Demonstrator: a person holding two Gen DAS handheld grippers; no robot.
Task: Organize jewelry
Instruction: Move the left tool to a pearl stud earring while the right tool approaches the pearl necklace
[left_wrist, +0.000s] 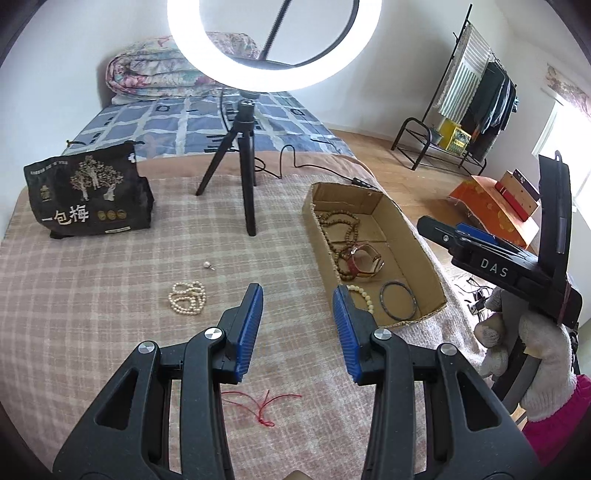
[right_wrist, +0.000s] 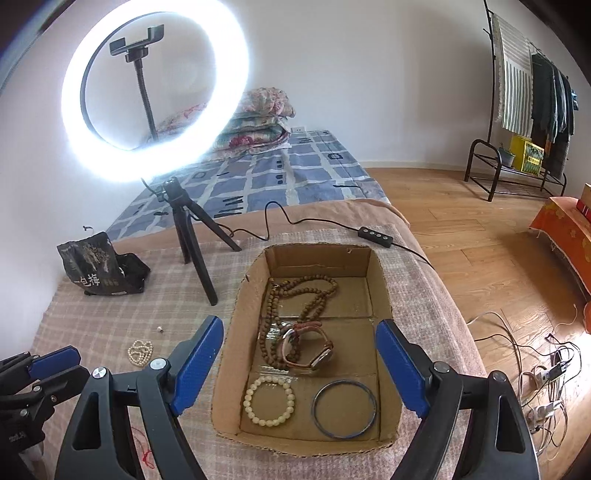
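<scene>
Holding beads, watch, bangle: cardboard box (right_wrist: 384, 295)

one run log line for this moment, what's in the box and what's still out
left gripper: open, empty | right gripper: open, empty | cardboard box: bead necklace, watch, bangle | out: pearl necklace

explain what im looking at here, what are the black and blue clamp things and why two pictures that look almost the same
Those clamps are hand-held grippers, one in each of a person's hands, each carrying a wide-angle camera that looks out along its blue fingers. One picture comes from the left gripper, the other from the right gripper. Both are open and hold nothing. The job is sorting jewelry on a checked blanket. Already in the cardboard box: a brown bead necklace, a watch, a pale bead bracelet and a dark bangle. Still outside: a pearl strand, a small pearl piece and a red string.
</scene>
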